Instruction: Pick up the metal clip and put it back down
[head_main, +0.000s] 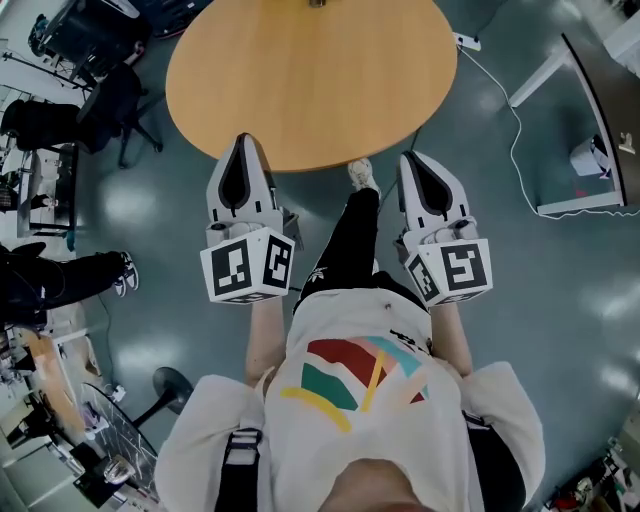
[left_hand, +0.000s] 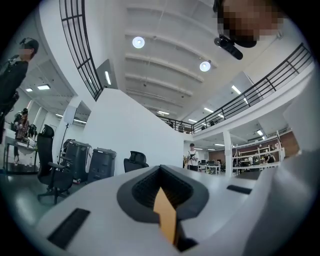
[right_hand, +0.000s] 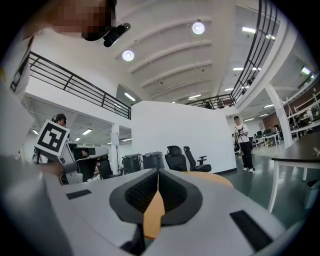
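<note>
Head view alone gives the layout from above: grey-green floor (head_main: 560, 300), round wooden bench (head_main: 310, 80), the person's white shirt (head_main: 360, 400) with a coloured stripe print, one shoe (head_main: 362, 175) by the near bench edge

Both tools sit over that near edge, well apart. The left hand-held gripper (head_main: 243, 142) is clenched with nothing in it, and the left gripper view shows its pads pressed together at the tip (left_hand: 160, 169). The right hand-held gripper (head_main: 412, 158) is clenched and empty too, same in the right gripper view (right_hand: 158, 173)

The gripper views tilt upward and show what the head view misses: white wall (left_hand: 135, 135), balcony railing (right_hand: 75, 82), ceiling lamps (left_hand: 138, 42). Two dark bins (left_hand: 77, 157) stand by the wall, contents hidden. The right gripper view also catches the left marker cube (right_hand: 51, 137) with its black-and-white square pattern

A small dark item (head_main: 317, 3) lies at the bench's far edge, cut by the frame top, too small to tell whether it is the metal clip
</note>
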